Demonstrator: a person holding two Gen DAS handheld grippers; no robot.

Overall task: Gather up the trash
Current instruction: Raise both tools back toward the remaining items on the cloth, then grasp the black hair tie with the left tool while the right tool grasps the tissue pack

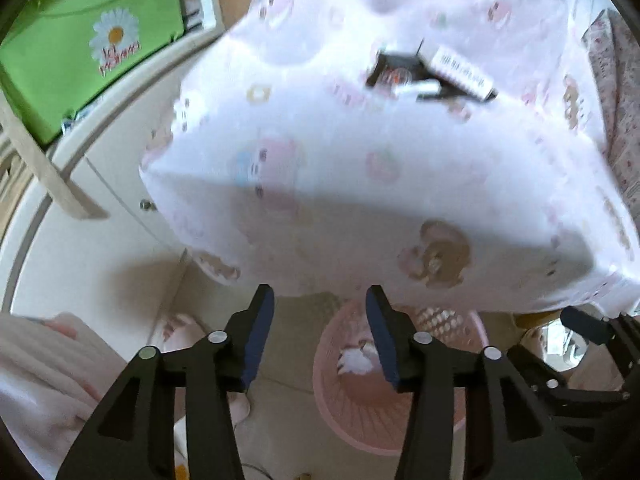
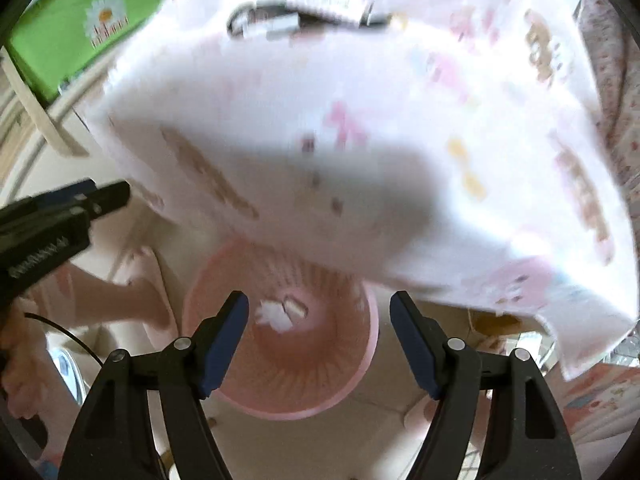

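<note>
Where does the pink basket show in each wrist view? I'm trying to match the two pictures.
Left wrist: pink basket sits low, right of centre, on the floor under the cloth's edge, partly behind the tongs.
Right wrist: pink basket sits bottom centre, between the open tongs, white scraps inside.
Shared landmark: the green daisy box, upper left in both.

A home, likely a bedroom corner

I see a table draped in a cartoon-print cloth (image 1: 360, 140); under its near edge sits a pink slatted wastebasket (image 2: 280, 360), and beyond its left side a green daisy-print storage box (image 1: 92, 40) against white cabinet doors (image 1: 100, 208).
</note>
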